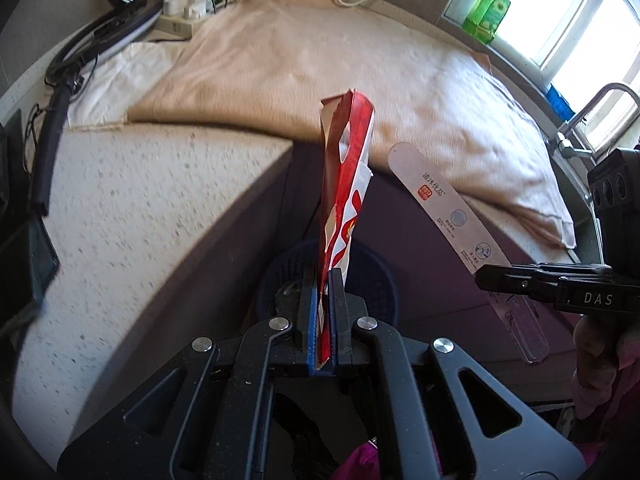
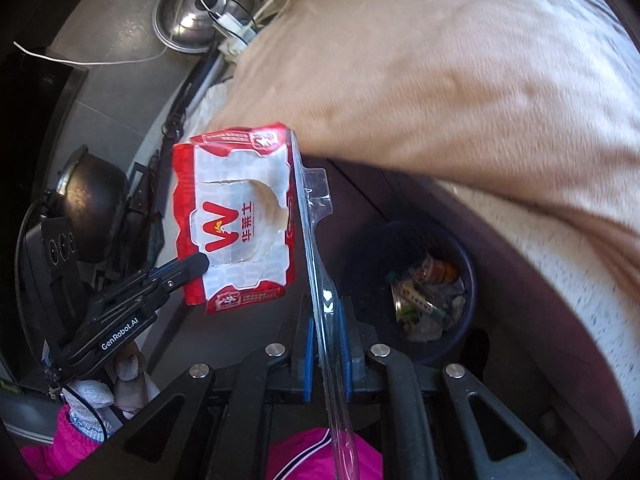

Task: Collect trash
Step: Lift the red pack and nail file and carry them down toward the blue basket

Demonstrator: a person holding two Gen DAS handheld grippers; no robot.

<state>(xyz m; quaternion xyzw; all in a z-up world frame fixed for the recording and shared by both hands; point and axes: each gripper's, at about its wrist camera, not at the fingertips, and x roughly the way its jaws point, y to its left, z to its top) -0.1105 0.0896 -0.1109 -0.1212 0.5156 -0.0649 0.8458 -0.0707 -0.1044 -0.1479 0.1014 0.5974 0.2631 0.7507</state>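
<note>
**A:** Red and white, that's what my left gripper (image 1: 323, 280) has: a flattened paper carton (image 1: 344, 184), pinched by its lower edge between the blue pads. It stands up nearly straight from the jaws, torn top open.

**B:** And your right?

**A:** My right gripper (image 2: 326, 312) is clamped tight on a clear plastic blister pack (image 2: 316, 240) with a card backing. From the left wrist camera I see the printed card (image 1: 440, 204) slanting up out of those black fingers; from the right wrist camera I see it edge-on, the clear plastic running back between the pads.

**B:** Where's the bin?

**A:** Dark blue mesh basket (image 2: 468, 272) on the floor, below the counter (image 1: 132, 208). In the right view it sits to the right of the fingers, with wrappers and scraps (image 2: 428, 292) already inside. In the left view its rim (image 1: 376, 280) shows just behind the carton and the jaws.

**B:** Are the two pieces touching?

**A:** From the right wrist camera the carton's face, with its big red W, overlaps the blister pack's edge, but I can't tell if they actually touch. From the left they look apart.

**B:** What else is around?

**A:** Beige cloth (image 1: 304, 68) over the counter, a power strip (image 1: 180, 20) with plugs and a steel lid (image 2: 204, 8) at the back, green bottles (image 1: 490, 8) on the sill. Both grippers point steeply down. I've a white glove (image 2: 128, 376) and pink sleeve (image 2: 52, 440) on the left hand.
</note>
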